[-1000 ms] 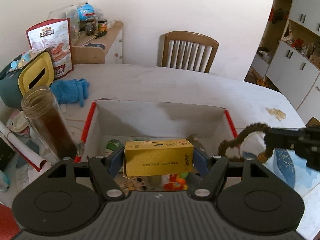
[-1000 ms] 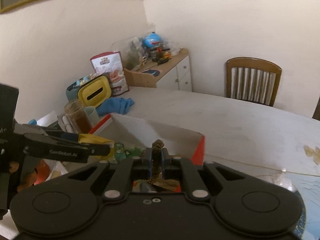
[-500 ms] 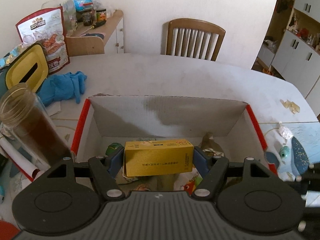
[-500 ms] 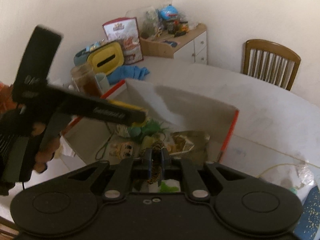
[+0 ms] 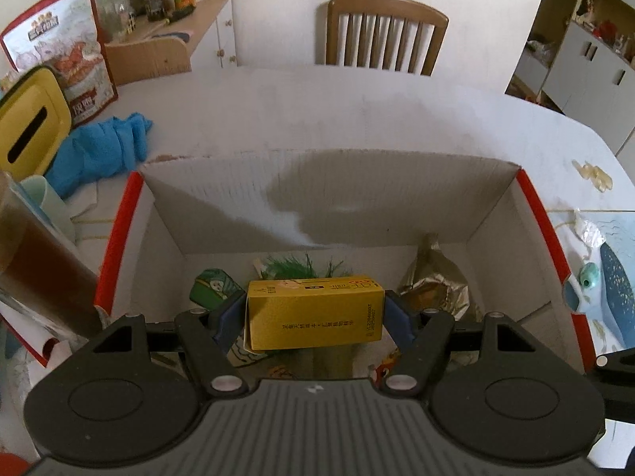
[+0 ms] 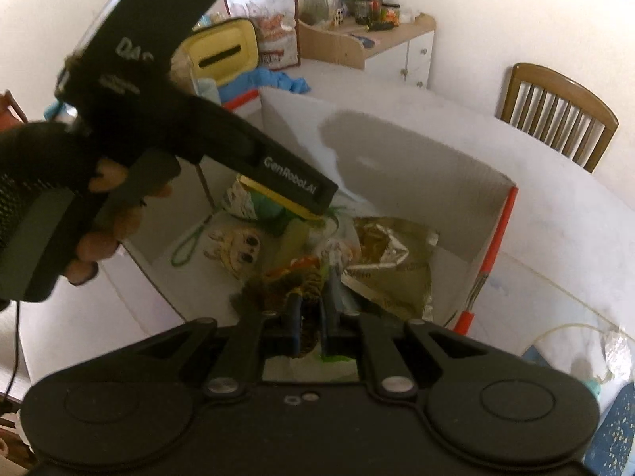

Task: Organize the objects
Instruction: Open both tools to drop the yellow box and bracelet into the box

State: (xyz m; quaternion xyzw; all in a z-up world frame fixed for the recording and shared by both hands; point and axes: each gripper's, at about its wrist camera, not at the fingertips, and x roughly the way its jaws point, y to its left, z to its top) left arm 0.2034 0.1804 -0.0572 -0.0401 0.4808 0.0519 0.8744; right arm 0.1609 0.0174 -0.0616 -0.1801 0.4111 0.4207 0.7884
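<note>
My left gripper (image 5: 315,313) is shut on a yellow carton (image 5: 313,313) and holds it inside a white cardboard box with red edges (image 5: 337,198). In the right wrist view the left gripper's body (image 6: 198,135) reaches over the box (image 6: 397,146), with the carton's yellow edge (image 6: 278,198) under it. My right gripper (image 6: 311,317) is shut on a brown fuzzy rope-like thing (image 6: 305,329), low over the box's contents. In the box lie a gold foil bag (image 6: 389,265), a small doll (image 6: 238,246) and green items (image 5: 293,265).
Left of the box stand a jar of brown liquid (image 5: 35,261), a blue cloth (image 5: 99,146), a yellow-lidded bin (image 5: 27,131) and a snack bag (image 5: 67,51). A wooden chair (image 5: 385,31) is at the table's far side. A blue mat (image 5: 607,285) lies right.
Both grippers have moved forward and down into the box. The right gripper has carried the brown fuzzy thing from the box's right side to above its contents.
</note>
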